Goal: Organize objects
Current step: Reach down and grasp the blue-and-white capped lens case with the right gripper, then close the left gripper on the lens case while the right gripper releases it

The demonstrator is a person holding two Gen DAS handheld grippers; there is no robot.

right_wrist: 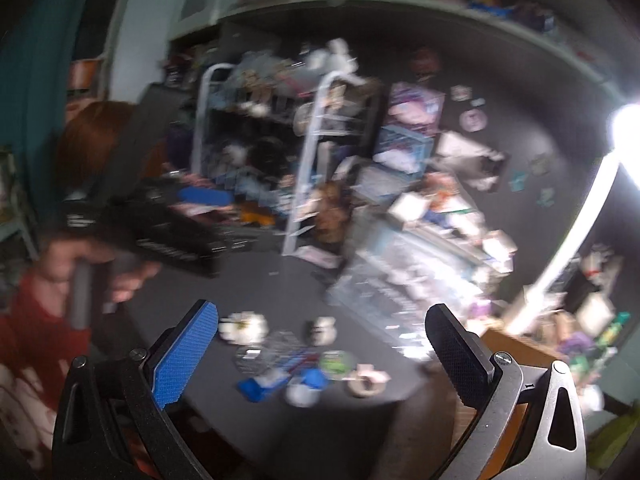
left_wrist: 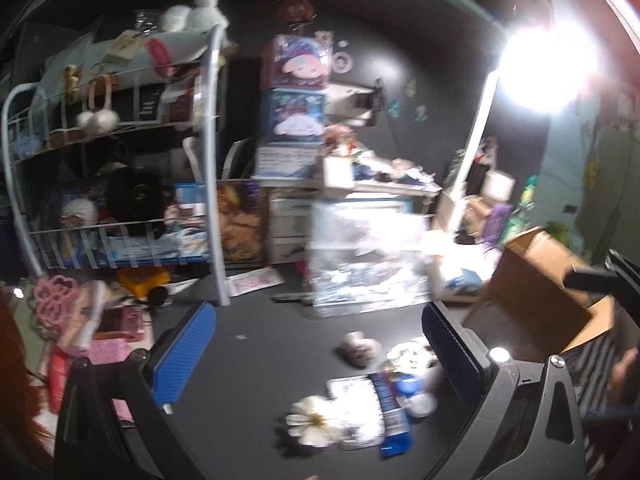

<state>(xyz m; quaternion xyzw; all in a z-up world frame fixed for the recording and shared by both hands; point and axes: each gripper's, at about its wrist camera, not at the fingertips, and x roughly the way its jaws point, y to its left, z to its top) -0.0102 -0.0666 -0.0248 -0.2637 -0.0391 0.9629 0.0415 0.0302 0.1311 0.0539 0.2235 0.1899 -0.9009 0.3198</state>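
Small loose items lie on a dark desk (left_wrist: pixel 256 364): a white flower (left_wrist: pixel 316 420), a blue-and-silver packet (left_wrist: pixel 372 412), a small grey figure (left_wrist: pixel 360 348), a round patterned piece (left_wrist: pixel 408 354). My left gripper (left_wrist: pixel 320 344) hovers open over them, holding nothing. In the blurred right wrist view my right gripper (right_wrist: pixel 322 344) is open and empty above the same cluster: the white flower (right_wrist: pixel 246 326), a green round piece (right_wrist: pixel 336 360), a tape roll (right_wrist: pixel 366 380). The left gripper's body (right_wrist: pixel 160 228) shows at the left there, held by a hand (right_wrist: pixel 128 276).
A white wire rack (left_wrist: pixel 116 168) full of toys stands at the back left. Stacked character boxes (left_wrist: pixel 296 92) and clear drawers (left_wrist: pixel 368 252) fill the back. An open cardboard box (left_wrist: pixel 536 288) sits at the right. A bright lamp (left_wrist: pixel 548 64) glares. Pink clutter (left_wrist: pixel 80 320) lies left.
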